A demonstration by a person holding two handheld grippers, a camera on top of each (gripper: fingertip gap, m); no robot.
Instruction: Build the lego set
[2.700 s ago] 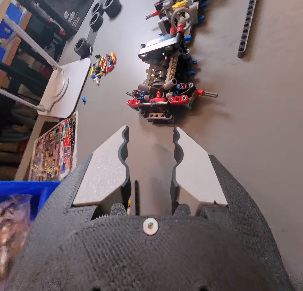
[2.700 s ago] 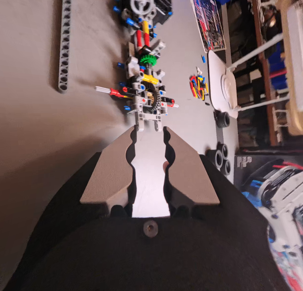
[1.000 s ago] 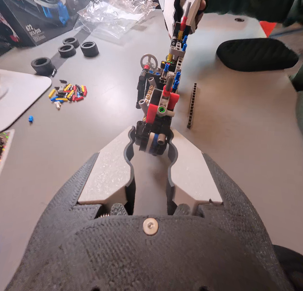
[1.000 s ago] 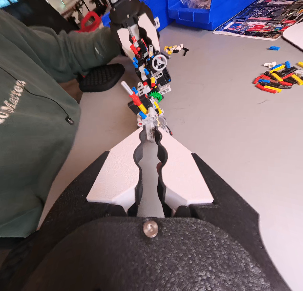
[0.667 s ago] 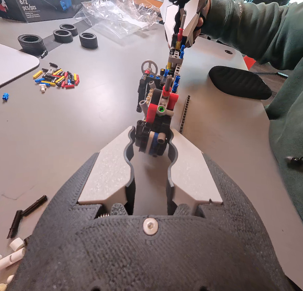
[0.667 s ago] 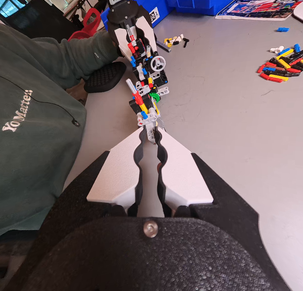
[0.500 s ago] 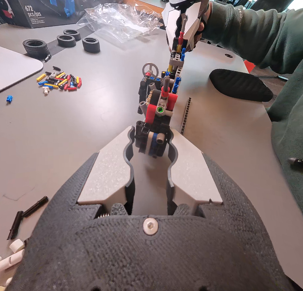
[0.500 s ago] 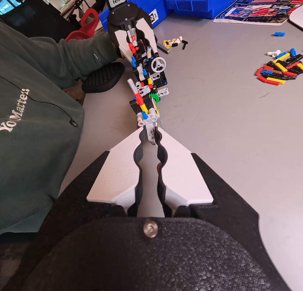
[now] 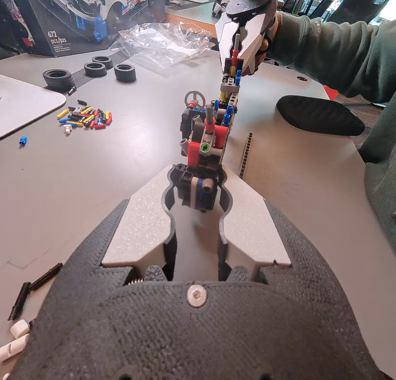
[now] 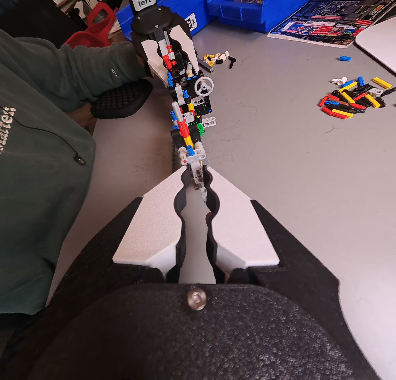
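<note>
The left gripper (image 9: 197, 183) and right gripper (image 10: 196, 176) each squeeze one end of the half-built lego car frame (image 9: 211, 134), so keep it level and don't twist.

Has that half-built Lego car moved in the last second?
Yes. In the left wrist view the Lego car, held at both ends by the tongs, has swung left, away from the long black beam lying on the table.

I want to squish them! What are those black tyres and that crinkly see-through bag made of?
The tyres look like matte black rubber, with fine ribbed tread and no shine. The bag looks like thin clear plastic film, since it is wrinkled, glossy and see-through.
</note>
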